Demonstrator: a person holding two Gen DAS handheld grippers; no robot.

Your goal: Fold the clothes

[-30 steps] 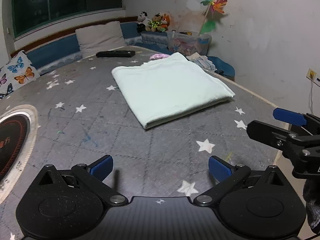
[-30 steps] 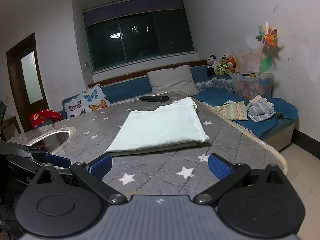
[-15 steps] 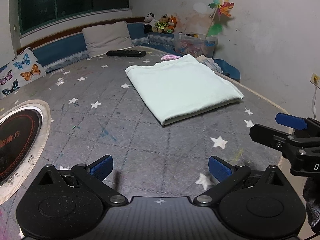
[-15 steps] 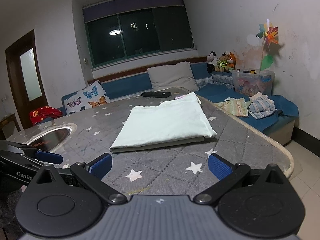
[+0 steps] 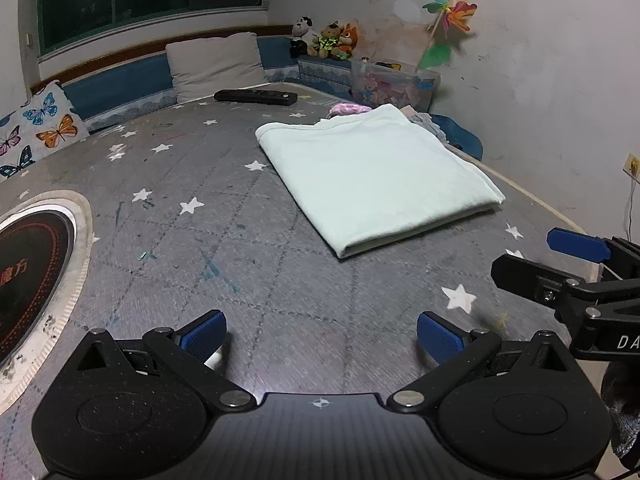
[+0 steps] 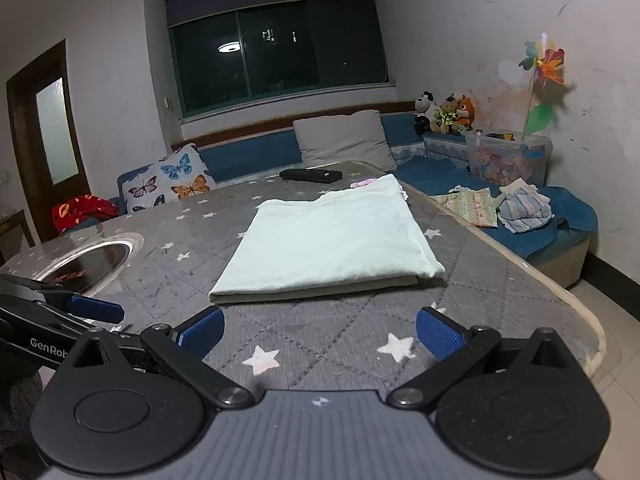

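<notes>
Compared with a second ago, both cameras have drawn back slightly and the folded cloth sits a little farther up and more centred in each view; the cloth itself has not changed shape.

Left wrist view: the left gripper [image 5: 320,336] hovers over a grey star-patterned table cover [image 5: 240,264], its two blue-tipped fingers spread wide with nothing between them. A pale mint folded garment [image 5: 376,176] lies flat ahead and to the right of the fingers, well apart from them, its folded corner pointing toward the camera. At the right edge the right gripper [image 5: 576,252] reaches in from the side, one blue fingertip visible, near the garment's right corner but not touching it. A round induction cooktop [image 5: 32,272] is set into the table at left. A black remote control [image 5: 256,97] lies at the far side, and a pink cloth [image 5: 348,109] peeks out behind the garment.

Right wrist view: the right gripper [image 6: 320,334] is likewise spread wide and empty above the table cover [image 6: 340,344]. The folded garment [image 6: 332,236] lies straight ahead, its near edge just beyond the fingertips, apart from them. The left gripper [image 6: 94,308] enters at the lower left, short of the garment's left corner. Loose clothes [image 6: 524,210] rest on a blue bench at right.
</notes>
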